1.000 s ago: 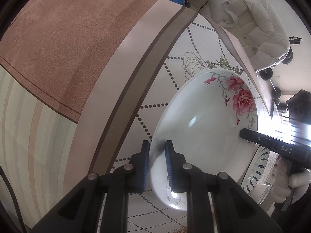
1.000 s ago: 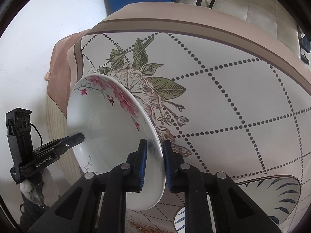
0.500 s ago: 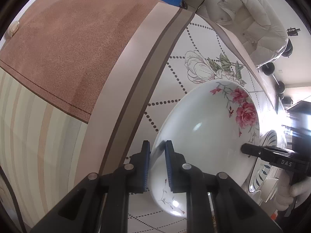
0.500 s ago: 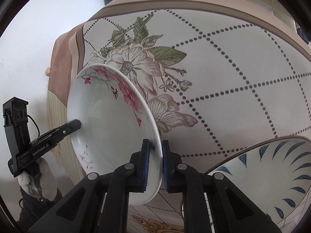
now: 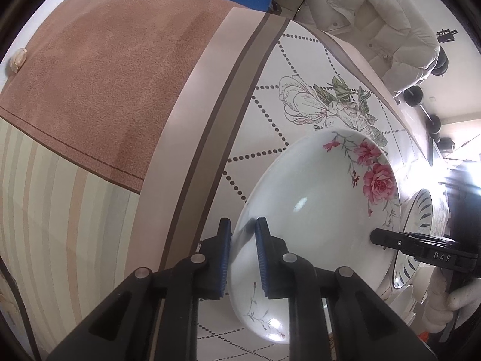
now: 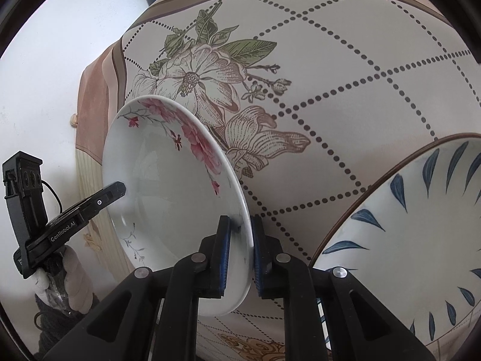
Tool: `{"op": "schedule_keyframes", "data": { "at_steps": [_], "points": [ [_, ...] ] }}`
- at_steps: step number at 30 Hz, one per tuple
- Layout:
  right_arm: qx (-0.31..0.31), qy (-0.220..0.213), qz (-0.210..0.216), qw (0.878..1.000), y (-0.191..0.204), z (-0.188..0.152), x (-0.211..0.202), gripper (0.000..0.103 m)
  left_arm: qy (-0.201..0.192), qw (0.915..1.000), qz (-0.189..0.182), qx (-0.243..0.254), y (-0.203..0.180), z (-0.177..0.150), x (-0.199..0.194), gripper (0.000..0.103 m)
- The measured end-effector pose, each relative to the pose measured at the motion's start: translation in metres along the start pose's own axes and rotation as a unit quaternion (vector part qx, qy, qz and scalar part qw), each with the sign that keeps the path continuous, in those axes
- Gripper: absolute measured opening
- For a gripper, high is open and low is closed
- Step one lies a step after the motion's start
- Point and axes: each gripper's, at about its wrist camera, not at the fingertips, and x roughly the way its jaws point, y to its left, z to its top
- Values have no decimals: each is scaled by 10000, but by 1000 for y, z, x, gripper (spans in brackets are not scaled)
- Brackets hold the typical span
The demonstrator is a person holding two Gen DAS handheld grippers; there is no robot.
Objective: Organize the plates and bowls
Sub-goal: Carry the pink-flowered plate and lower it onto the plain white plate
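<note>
A white plate with pink roses (image 5: 315, 219) is held off the table between both grippers. My left gripper (image 5: 243, 252) is shut on its near rim in the left wrist view. My right gripper (image 6: 240, 249) is shut on the opposite rim of the same rose plate (image 6: 168, 186) in the right wrist view. Each gripper shows in the other's view, the right one (image 5: 421, 251) and the left one (image 6: 75, 216). A white bowl with blue leaf marks (image 6: 421, 225) sits just right of my right gripper, and its edge shows behind the plate (image 5: 421, 219).
The table (image 6: 345, 75) wears a cloth with dotted diamonds and printed flowers; its brown border hangs over the edge (image 5: 105, 75). A white padded jacket (image 5: 375, 24) lies beyond the far side. More white dishes (image 5: 402, 300) show low at the right.
Both grippers have carried the rose plate across the table toward the blue-leaf bowl, which has come much closer in the right wrist view. The grips have not changed.
</note>
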Motion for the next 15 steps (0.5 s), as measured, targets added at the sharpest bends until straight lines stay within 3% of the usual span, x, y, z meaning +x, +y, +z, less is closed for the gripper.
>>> {"op": "schedule_keyframes", "data": {
  "at_steps": [15],
  "points": [
    [104,-286,195,9993,1,-37,-20,15,-250,9990,-14,373,-22,-17,-29,12]
  ]
}}
